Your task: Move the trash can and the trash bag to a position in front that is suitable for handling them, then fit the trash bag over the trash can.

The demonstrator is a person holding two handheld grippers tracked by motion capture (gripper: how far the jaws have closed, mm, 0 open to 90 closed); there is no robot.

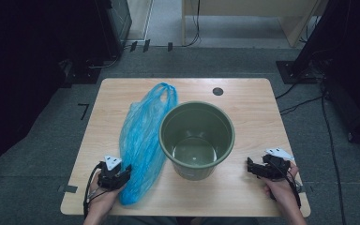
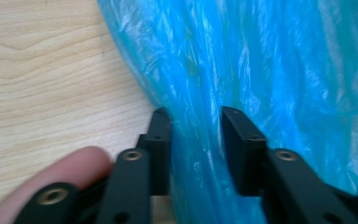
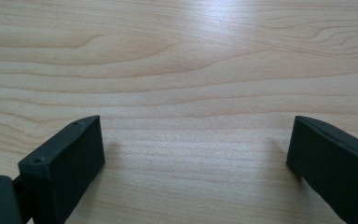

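Left hand [image 1: 99, 197]: enters from the bottom edge of the high view, forearm angled slightly inward, a fingertip showing beside the tool in the left gripper view. Left gripper [image 1: 120, 175]: black, with a grey three-cornered plate on top and a cable trailing back along the wrist; held low at the near left part of the table [image 1: 108, 101], pointing toward the near end of the bag. Jaws half closed, a fold of the blue film lying between them; the left pad touches the plastic, but whether both pads press on it cannot be told. Plastic bag [image 1: 143, 136]: translucent blue, thin and crinkled with lengthwise creases, lying flat and long on the light wooden top, handles at the far end, bottom end near the front edge; its right side lies against the bucket. Bucket [image 1: 197, 139]: olive green, round, upright at the middle of the table, nothing inside, bare shiny bottom in view. Right gripper [image 1: 252, 167]: black, same plate and cable, resting low just to the right of the bucket's base, apart from it, pointing left toward it; jaws spread wide with only bare wood grain between them. Right hand [image 1: 281, 190]: comes in from the bottom right, wrapped around the tool's rear.
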